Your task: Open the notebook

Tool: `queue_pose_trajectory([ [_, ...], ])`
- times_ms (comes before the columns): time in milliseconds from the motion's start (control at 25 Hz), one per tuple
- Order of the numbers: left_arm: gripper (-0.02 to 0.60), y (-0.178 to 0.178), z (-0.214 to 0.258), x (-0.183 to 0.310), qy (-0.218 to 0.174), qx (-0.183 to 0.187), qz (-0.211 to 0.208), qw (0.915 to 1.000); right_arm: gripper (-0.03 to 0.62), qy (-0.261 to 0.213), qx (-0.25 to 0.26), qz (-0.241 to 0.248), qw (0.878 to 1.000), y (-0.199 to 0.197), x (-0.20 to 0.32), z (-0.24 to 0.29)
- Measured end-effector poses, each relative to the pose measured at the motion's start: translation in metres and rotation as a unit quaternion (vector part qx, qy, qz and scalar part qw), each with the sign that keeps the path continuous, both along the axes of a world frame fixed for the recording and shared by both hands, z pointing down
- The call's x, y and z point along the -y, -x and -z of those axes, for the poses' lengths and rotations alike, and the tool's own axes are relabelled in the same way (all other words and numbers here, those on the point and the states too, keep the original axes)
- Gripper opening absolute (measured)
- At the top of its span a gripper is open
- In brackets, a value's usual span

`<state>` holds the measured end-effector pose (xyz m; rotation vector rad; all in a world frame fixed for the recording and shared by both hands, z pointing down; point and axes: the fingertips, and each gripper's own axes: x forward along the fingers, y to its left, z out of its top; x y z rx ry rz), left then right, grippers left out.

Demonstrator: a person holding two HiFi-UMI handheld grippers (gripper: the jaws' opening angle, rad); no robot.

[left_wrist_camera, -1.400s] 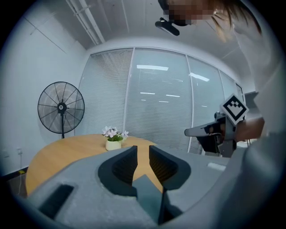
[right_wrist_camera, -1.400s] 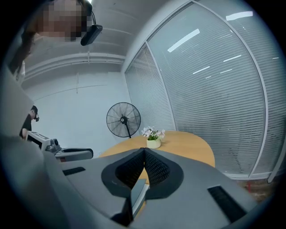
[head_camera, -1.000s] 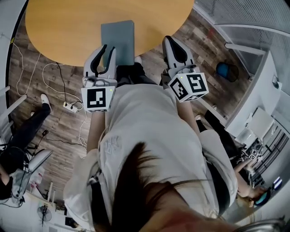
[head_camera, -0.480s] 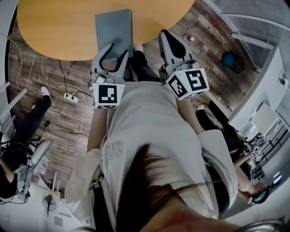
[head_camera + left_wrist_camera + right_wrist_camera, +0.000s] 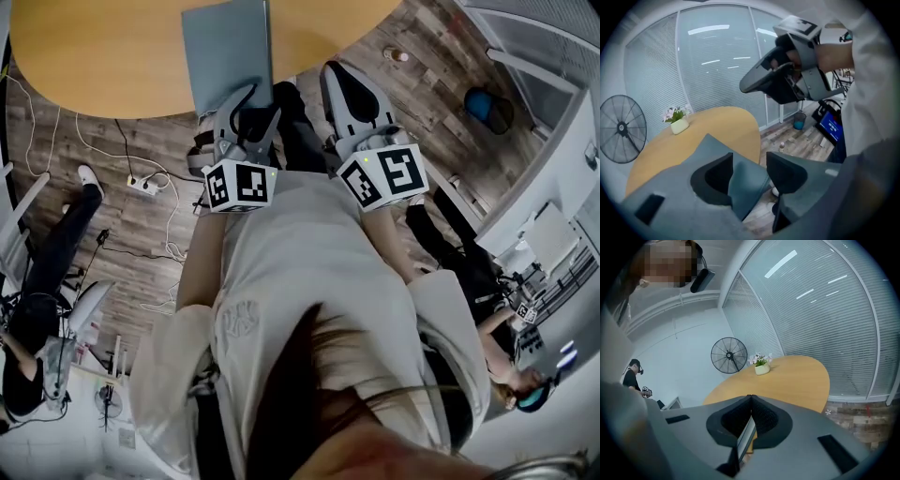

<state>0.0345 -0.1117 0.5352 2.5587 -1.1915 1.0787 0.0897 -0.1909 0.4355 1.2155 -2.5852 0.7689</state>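
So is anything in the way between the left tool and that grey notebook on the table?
Nothing visible is. The left tool hangs at the near edge of the table, its jaws opening with nothing gripped between them. The notebook lies closed just ahead, in line with the gap, with only open air between them.

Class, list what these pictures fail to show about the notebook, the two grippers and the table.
Notebook: far end cut off by the head view's top edge; its plain grey cover hides which side opens.
Left gripper, jaws opening, notebook's corner showing between them: in the left gripper view the jaws hide any contact.
Right gripper, jaws together: in the right gripper view the strip below their tips is too thin to identify.
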Motion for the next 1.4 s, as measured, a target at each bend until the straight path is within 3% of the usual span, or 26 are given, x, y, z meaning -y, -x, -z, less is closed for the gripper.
queue_pose_trajectory([
  [320,0.252,-0.007,-0.032,-0.008,0.002,0.101,-0.057,0.9932,0.002,0.017,-0.006,-0.006,1.000,-0.001,-0.010,-0.014],
  [440,0.248,-0.006,-0.038,-0.008,0.006,0.116,-0.067,0.9909,0.002,0.017,-0.009,-0.010,1.000,0.002,-0.011,-0.016],
  [520,0.214,-0.008,-0.039,-0.010,0.010,0.115,-0.074,0.9906,0.002,0.017,-0.009,-0.012,1.000,0.003,-0.012,-0.015],
  [920,0.037,-0.007,-0.031,-0.014,0.035,0.041,-0.040,0.9978,0.002,0.017,-0.012,-0.015,1.000,0.009,-0.009,-0.017],
  [1160,0.028,-0.001,-0.027,-0.018,0.048,0.000,-0.017,0.9987,0.002,0.016,-0.015,-0.021,1.000,0.012,-0.013,-0.018],
  [1400,0.028,0.006,-0.012,-0.009,0.062,-0.064,0.032,0.9956,0.002,0.014,-0.016,-0.033,0.999,0.008,-0.007,-0.016],
])
